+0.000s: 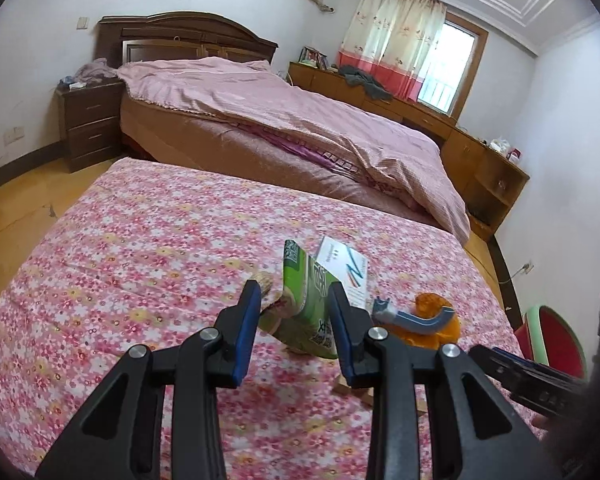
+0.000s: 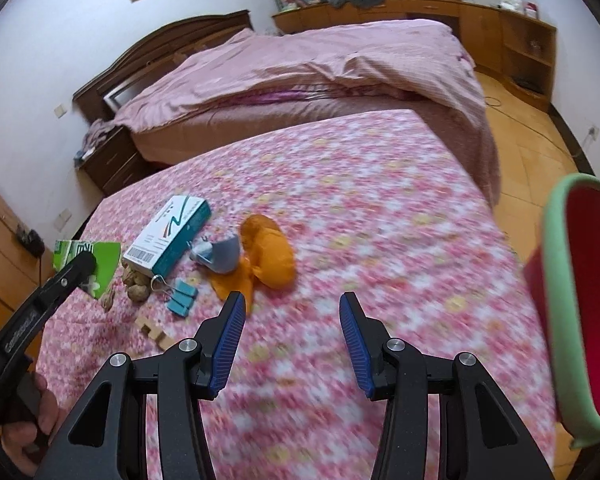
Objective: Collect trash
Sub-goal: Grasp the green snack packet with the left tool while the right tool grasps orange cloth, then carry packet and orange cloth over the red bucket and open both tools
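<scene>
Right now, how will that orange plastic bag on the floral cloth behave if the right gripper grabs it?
The orange plastic bag looks thin and crumpled, so it will probably be floppy and collapse between the fingers. It seems light, likely sliding on the floral cloth if pushed. A grey-blue object seems to rest against it and may shift.

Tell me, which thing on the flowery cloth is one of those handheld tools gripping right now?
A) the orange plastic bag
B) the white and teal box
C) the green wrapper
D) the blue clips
C: the left tool is clamped on the green wrapper and holds it above the cloth, while the right tool stands open with nothing between its fingers.
</scene>
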### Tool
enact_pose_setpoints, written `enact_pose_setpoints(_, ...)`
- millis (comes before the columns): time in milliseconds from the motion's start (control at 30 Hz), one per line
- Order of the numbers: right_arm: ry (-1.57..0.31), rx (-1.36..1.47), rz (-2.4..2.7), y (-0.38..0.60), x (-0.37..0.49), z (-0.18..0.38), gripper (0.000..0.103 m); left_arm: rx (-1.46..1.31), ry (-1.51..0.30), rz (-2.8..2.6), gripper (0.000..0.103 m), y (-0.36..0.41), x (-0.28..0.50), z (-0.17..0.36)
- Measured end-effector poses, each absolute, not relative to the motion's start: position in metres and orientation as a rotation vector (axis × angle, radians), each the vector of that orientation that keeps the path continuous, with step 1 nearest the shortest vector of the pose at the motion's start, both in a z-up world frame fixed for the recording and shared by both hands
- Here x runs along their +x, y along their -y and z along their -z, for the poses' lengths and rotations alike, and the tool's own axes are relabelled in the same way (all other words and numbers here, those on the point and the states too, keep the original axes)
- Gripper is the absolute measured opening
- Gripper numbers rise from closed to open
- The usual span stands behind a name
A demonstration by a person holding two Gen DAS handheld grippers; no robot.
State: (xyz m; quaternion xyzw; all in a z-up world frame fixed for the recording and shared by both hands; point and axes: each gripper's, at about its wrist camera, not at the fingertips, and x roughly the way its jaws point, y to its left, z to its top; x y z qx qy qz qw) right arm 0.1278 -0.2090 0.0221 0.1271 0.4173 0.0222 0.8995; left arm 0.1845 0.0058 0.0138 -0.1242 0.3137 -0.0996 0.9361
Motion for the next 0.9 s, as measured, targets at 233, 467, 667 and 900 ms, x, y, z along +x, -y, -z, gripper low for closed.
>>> enact_pose_setpoints(233, -0.871, 0.236, -0.061, 0.199, 0.155, -0.010, 0.047, -0.287, -0.653, 0.203, 0.035, -0.015, 0.187, -0.009)
enact_pose_setpoints(467, -0.860, 0.254, -0.087, 0.196, 0.158, -0.005, 0.018, -0.293, -0.661, 0.209, 0.035, -0.017, 0.186, -0.008)
enact_pose_setpoints(667, -0.822, 0.239, -0.031, 0.200, 0.141, -0.016, 0.016, -0.294, -0.659, 0.213, 0.035, -0.018, 0.186, -0.008)
enact_pose_setpoints(900, -0.779, 0.291, 0.004, 0.223, 0.101, -0.033, 0.016, -0.296, -0.653, 0.219, 0.035, -0.018, 0.184, -0.011)
